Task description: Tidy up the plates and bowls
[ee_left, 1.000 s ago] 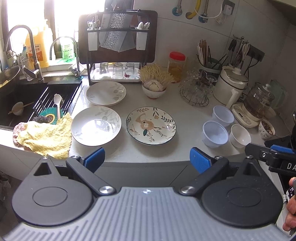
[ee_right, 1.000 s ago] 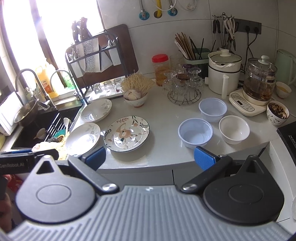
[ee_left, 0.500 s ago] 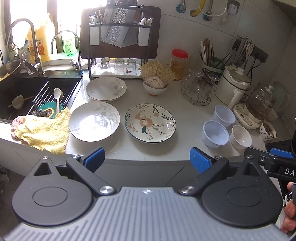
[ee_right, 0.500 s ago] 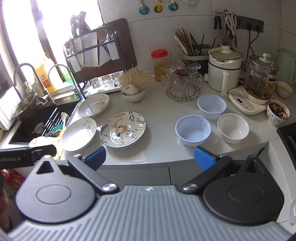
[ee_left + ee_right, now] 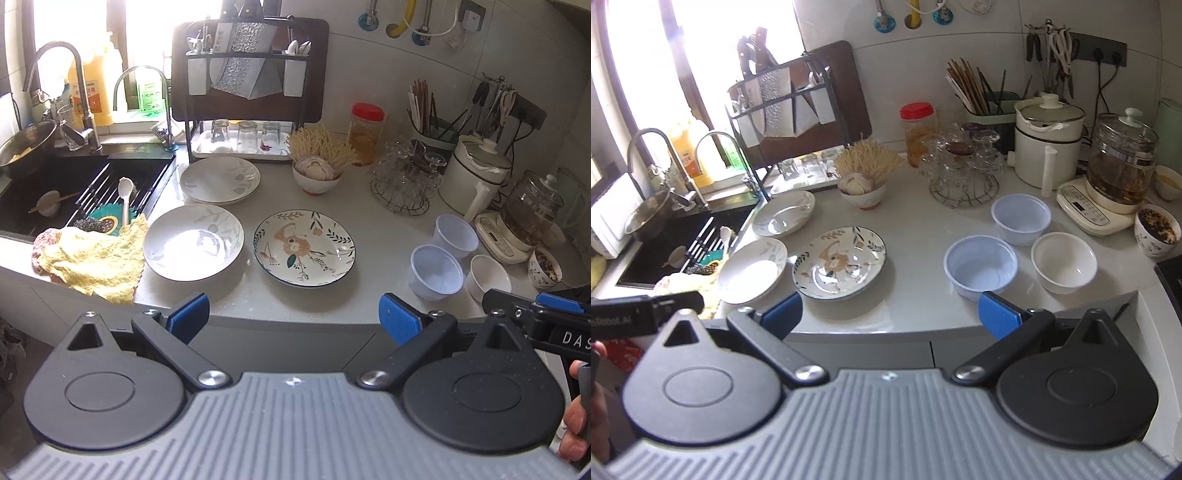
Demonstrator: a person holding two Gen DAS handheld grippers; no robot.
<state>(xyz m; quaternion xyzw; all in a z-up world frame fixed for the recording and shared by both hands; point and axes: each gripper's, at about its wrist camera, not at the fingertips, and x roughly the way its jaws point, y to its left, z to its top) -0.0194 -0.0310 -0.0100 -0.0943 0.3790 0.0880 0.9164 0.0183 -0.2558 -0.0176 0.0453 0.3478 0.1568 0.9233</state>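
Observation:
Three plates lie on the grey counter [image 5: 258, 291]: a floral plate [image 5: 304, 247] [image 5: 839, 266], a white plate [image 5: 193, 241] [image 5: 752, 269] to its left, and a second white plate [image 5: 219, 179] [image 5: 783, 218] behind. To the right stand two pale blue bowls, one near [image 5: 437, 272] [image 5: 980, 266] and one far [image 5: 456, 231] [image 5: 1021, 219], and a white bowl [image 5: 488, 278] [image 5: 1064, 262]. My left gripper [image 5: 293, 319] is open and empty, short of the counter's front edge. My right gripper [image 5: 890, 314] is open and empty, also short of the edge.
A sink [image 5: 74, 184] with a yellow cloth [image 5: 92, 258] lies at the left. A dish rack [image 5: 251, 92], a bowl of garlic [image 5: 317, 173], a glass basket [image 5: 404, 181], a cooker [image 5: 472, 173] and a kettle [image 5: 532, 210] line the back.
Both grippers have moved forward a little toward the counter and stayed open. The dishes have not moved.

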